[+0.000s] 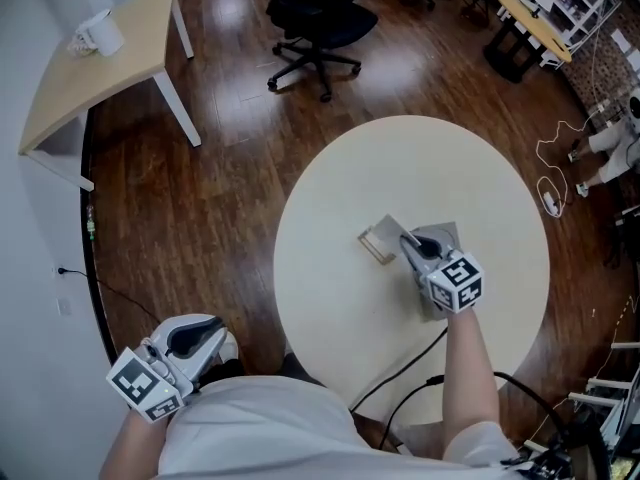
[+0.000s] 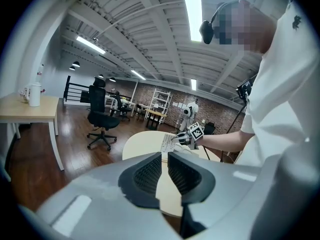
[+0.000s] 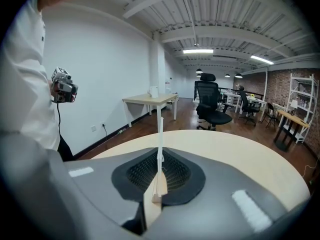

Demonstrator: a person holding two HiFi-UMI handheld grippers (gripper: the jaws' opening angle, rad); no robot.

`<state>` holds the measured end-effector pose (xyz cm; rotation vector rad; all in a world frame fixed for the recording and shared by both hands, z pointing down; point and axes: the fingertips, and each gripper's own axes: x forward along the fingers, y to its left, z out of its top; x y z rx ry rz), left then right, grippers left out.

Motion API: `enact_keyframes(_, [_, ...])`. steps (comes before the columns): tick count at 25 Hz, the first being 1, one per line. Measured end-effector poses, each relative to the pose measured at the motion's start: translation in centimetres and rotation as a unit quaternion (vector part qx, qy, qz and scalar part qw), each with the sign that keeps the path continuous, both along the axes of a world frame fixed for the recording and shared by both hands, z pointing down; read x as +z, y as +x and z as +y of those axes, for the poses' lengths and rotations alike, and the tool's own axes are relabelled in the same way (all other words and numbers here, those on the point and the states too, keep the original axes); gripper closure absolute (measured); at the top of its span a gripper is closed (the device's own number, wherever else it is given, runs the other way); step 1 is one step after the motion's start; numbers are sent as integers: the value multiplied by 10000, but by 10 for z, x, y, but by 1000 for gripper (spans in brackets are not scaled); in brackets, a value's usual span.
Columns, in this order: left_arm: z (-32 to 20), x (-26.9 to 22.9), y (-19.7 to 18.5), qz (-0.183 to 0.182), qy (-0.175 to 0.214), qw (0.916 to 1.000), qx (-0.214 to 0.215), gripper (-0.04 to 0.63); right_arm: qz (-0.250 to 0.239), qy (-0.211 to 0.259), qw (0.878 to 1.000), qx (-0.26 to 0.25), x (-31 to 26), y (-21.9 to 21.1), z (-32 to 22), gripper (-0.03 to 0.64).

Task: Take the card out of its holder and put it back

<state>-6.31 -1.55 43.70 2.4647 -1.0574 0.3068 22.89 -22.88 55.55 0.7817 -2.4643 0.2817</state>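
On the round cream table (image 1: 400, 158) my right gripper (image 1: 408, 243) is shut on a thin card (image 1: 380, 238), which sticks out past the jaws toward the table's middle. In the right gripper view the card (image 3: 160, 134) stands edge-on between the pads of the right gripper (image 3: 160, 156), with a tan strip at its base. A grey flat piece (image 1: 447, 236) lies on the table under that gripper; whether it is the holder I cannot tell. My left gripper (image 1: 190, 338) hangs off the table by the person's left side. The left gripper (image 2: 164, 156) has its pads almost together, with nothing between them.
A black office chair (image 1: 315, 18) stands on the wooden floor beyond the table. A light wooden desk (image 1: 100, 68) with a white mug (image 1: 100, 33) is at the far left. A black cable (image 1: 400, 378) crosses the table's near edge. White cables (image 1: 550, 173) lie on the floor at the right.
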Motion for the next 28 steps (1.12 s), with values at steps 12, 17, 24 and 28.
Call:
enact_keyframes(12, [-8, 2, 5, -31, -95, 9999, 11, 551, -59, -178, 9998, -78, 20, -2, -3, 597])
enact_keyframes(17, [-7, 3, 6, -67, -140, 9999, -44, 551, -130, -288, 9994, -129, 32, -1, -4, 597])
enact_keyframes(24, [-4, 4, 9, -126, -224, 9996, -150, 551, -166, -495, 9985, -180, 54, 0, -4, 597])
enact_keyframes(28, [-5, 4, 9, -65, -277, 9993, -253, 551, -250, -552, 9980, -166, 55, 1, -8, 597])
